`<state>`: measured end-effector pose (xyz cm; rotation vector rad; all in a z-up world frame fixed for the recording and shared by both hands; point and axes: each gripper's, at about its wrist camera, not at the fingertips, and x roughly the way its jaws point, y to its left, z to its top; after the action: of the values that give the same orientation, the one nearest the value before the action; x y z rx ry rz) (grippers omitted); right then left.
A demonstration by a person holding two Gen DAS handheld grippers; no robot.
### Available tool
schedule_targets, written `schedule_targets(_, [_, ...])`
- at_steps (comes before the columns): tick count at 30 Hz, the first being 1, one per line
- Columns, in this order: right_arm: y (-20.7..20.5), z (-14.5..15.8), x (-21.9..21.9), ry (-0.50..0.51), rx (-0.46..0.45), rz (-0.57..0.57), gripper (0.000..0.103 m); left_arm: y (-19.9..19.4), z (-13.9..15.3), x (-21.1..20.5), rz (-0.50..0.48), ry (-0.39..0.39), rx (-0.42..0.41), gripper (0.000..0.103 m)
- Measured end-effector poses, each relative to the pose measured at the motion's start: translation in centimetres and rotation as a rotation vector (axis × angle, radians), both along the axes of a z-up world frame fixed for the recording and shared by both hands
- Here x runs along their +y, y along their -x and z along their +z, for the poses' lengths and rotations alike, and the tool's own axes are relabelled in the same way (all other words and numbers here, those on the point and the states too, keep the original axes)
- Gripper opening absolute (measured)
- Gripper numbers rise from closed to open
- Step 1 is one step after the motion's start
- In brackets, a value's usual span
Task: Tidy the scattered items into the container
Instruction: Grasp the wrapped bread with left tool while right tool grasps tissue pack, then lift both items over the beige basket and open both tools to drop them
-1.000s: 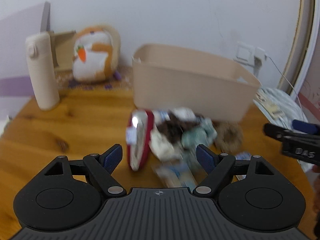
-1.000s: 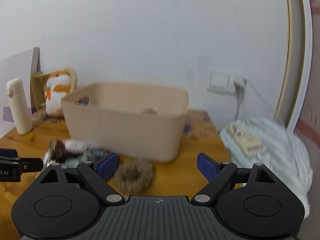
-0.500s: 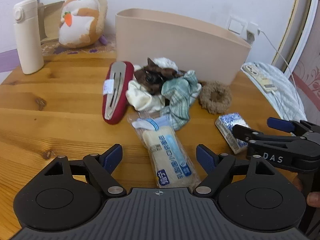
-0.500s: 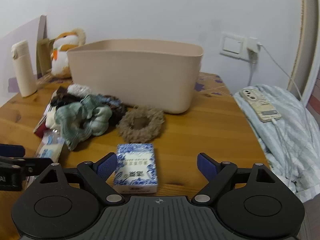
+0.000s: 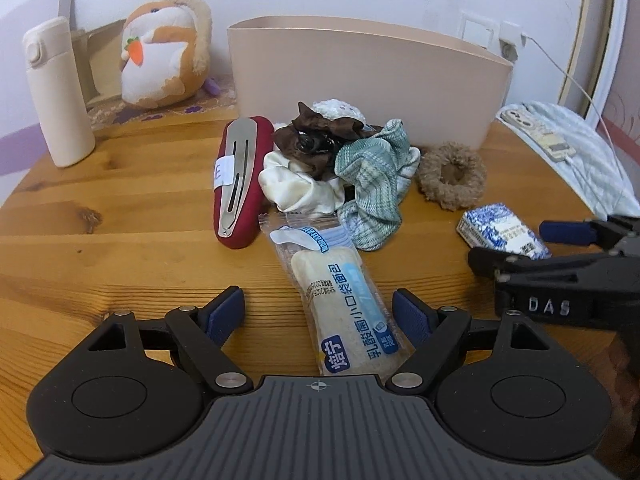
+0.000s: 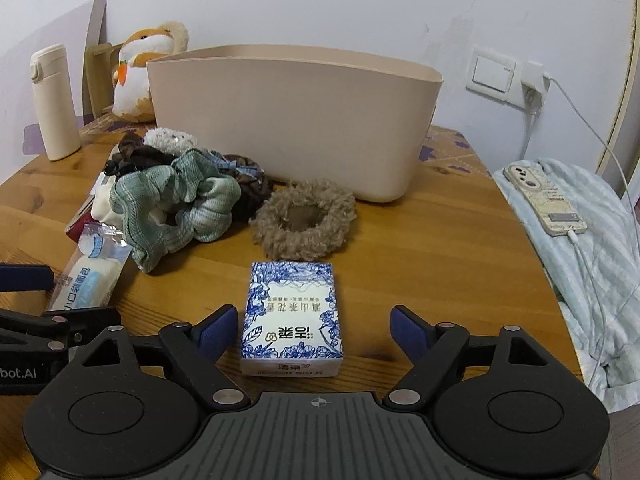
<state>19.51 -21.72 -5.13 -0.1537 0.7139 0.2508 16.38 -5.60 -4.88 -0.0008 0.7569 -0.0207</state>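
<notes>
Both hand-held grippers wide open over the wooden surface [image 6: 420, 240]
Left hand-held gripper [image 5: 319, 312] straddles the bread packet [image 5: 344, 300]; right hand-held gripper [image 6: 312, 330] straddles the tissue pack [image 6: 292, 316]; bare wood lies before the beige container [image 6: 296, 120].

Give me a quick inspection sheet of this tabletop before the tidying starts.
Surface: wooden table, knotty.
Job's things: beige bin at back; bread packet, tissue pack, fuzzy brown scrunchie, green scrunchie, red hair clip all outside it.
Clutter: cream flask, hamster plush.
Grippers: left gripper open around the packet; right gripper open around the tissues.
Cables: white cable from wall plug to phone.
Surroundings: striped blanket, white wall.
</notes>
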Motion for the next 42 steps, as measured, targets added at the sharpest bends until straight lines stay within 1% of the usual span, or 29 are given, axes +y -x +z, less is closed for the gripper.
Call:
schedule_targets(1, [0.0, 0.0, 0.0, -0.006, 0.002, -0.002, 0.084, 0.1, -0.1, -0.2, -0.007, -0.017, -0.005, 0.082])
schedule_targets(3, [-0.1, -0.1, 0.0, -0.015, 0.006, -0.005, 0.083, 0.2, -0.2, -0.1, -0.010, -0.019, -0.015, 0.080])
schedule_targets(4, [-0.1, -0.1, 0.0, -0.021, 0.008, -0.005, 0.080, 0.3, -0.1, 0.0, -0.009, -0.018, -0.020, 0.071])
schedule_targets(5, [-0.1, 0.0, 0.0, -0.028, 0.010, -0.003, 0.077, 0.4, -0.1, 0.1, -0.008, -0.018, -0.028, 0.066])
schedule_targets(6, [-0.1, 0.0, 0.0, -0.036, 0.013, -0.001, 0.076, 0.4, 0.0, 0.2, -0.007, -0.017, -0.034, 0.057])
schedule_targets(7, [-0.1, 0.0, -0.1, -0.044, 0.016, 0.000, 0.072, 0.4, 0.1, 0.4, -0.004, -0.015, -0.036, 0.050])
schedule_targets(8, [-0.1, 0.0, 0.0, -0.049, 0.017, 0.001, 0.065, 0.4, 0.1, 0.6, 0.001, -0.014, -0.037, 0.047])
schedule_targets(9, [0.0, 0.1, 0.0, -0.051, 0.017, 0.003, 0.062, 0.5, 0.1, 0.8, 0.004, -0.013, -0.039, 0.041])
schedule_targets(10, [0.0, 0.2, 0.1, -0.054, 0.018, 0.005, 0.052, 0.5, 0.1, 0.9, 0.005, -0.012, -0.040, 0.037])
schedule_targets(11, [0.1, 0.2, 0.2, -0.056, 0.019, 0.008, 0.047, 0.6, 0.2, 1.1, 0.005, -0.008, -0.040, 0.036])
schedule_targets(12, [0.2, 0.3, 0.2, -0.056, 0.019, 0.010, 0.044, 0.7, 0.2, 1.2, 0.003, -0.005, -0.041, 0.034])
schedule_targets(18, [0.5, 0.3, 0.3, -0.061, 0.020, -0.016, 0.043, 1.2, 0.2, 1.7, -0.004, 0.014, -0.044, 0.032])
schedule_targets(27, [1.3, 0.8, 0.0, -0.070, 0.015, -0.027, 0.043, 2.1, 0.4, 2.3, -0.003, 0.043, -0.041, 0.030])
schedule_targets(35, [2.3, 2.8, -0.3, -0.088, -0.032, -0.014, 0.043, 3.0, 2.0, 3.2, 0.016, 0.057, -0.086, 0.030])
schedule_targets(42, [2.7, 5.4, -0.5, -0.085, -0.103, -0.004, 0.043, 3.2, 3.8, 3.8, 0.026, 0.054, -0.142, 0.030])
